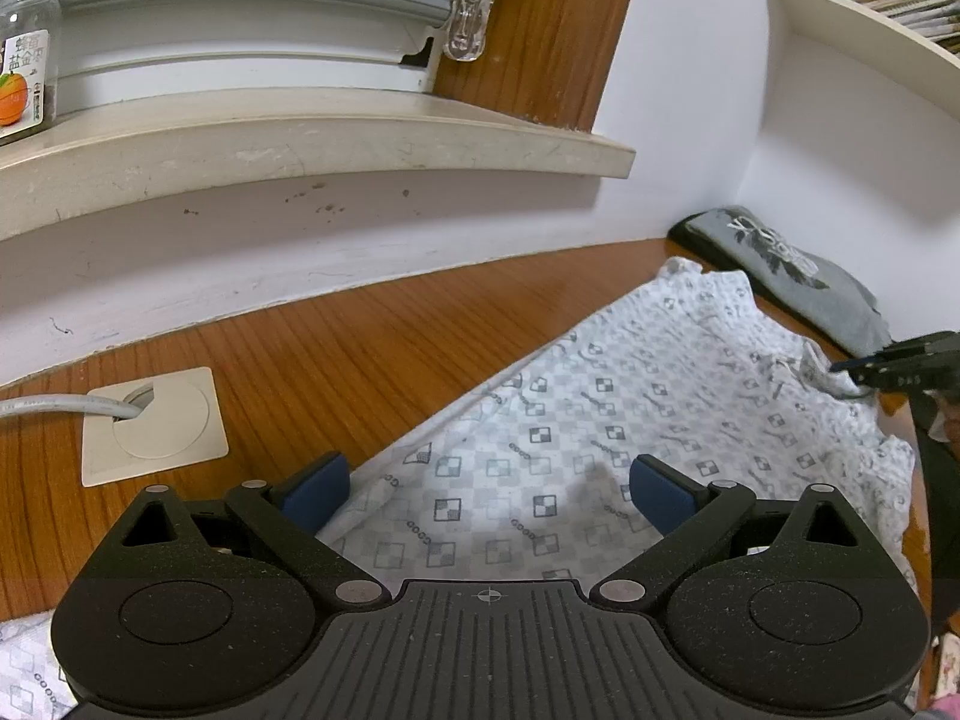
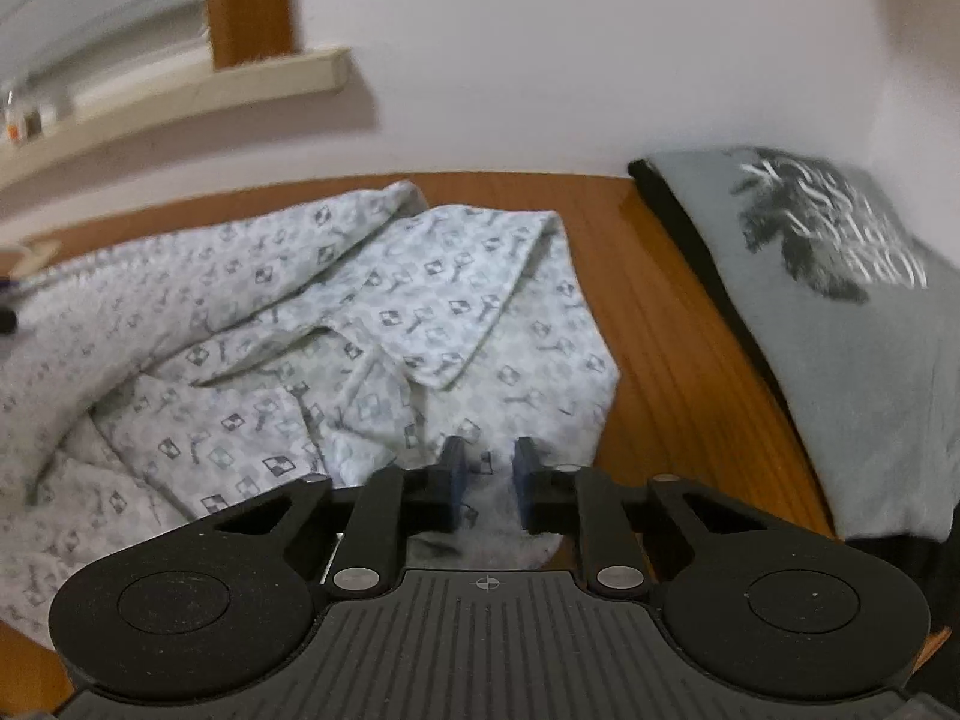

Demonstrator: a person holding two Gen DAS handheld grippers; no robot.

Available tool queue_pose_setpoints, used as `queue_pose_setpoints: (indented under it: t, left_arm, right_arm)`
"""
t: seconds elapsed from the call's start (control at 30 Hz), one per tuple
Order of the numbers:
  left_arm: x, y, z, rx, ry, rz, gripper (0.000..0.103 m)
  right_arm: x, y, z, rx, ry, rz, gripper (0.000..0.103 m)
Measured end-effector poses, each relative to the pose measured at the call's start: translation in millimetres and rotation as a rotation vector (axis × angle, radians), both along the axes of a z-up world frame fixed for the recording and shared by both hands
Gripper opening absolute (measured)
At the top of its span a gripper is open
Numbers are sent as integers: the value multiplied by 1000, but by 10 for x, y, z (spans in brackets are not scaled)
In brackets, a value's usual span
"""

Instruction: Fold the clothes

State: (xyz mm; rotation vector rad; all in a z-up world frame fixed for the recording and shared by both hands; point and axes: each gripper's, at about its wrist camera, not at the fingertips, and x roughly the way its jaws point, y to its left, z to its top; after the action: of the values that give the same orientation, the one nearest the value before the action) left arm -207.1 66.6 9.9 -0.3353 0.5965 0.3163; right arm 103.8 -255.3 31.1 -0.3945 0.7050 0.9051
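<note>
Blue-padded fingers (image 2: 454, 474) of the right gripper (image 2: 489, 474) are pinched nearly together on a bunched edge of the white cotton garment with a grey checker-and-chain print (image 2: 372, 324); fabric sits between the pads. No earlier view, so only the clamp itself is readable. In the left wrist view the right gripper (image 1: 864, 369) shows at the far right edge, holding a raised fold of the same garment (image 1: 600, 420).

Left gripper (image 1: 489, 492) has its blue fingers (image 1: 657, 495) wide apart, hovering over the near end of the garment, nothing between them; contact with the cloth is unclear.

Garment lies crumpled across the orange-brown wood-grain worktop (image 1: 360, 348), collar and one flap turned over in the right wrist view. Folded grey T-shirt with a dark feather graphic (image 2: 840, 276) rests on the worktop beside it, against the white wall (image 2: 540, 60). Beige square cable grommet with a grey cable (image 1: 156, 420) sits left of the garment. Cream windowsill (image 1: 300, 138) above carries a clear plastic jar with an orange label (image 1: 27, 54).
</note>
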Motion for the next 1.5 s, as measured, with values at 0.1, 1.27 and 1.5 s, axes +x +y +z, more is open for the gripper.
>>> queue_pose_setpoints:
  t: [0.1,1.27,1.5]
  left_arm:
    - [1,-1,2,-1,0,1,100]
    - [35,-26,9,27,44,38,103]
    - [-288,-83,275,57,11,107,103]
  right_arm:
    - [64,-222,96,54,-31,-76,7]
    - [-509,-464,-228,277,-161,-41,51]
    - [-932,-73,-152,420,-45,112,52]
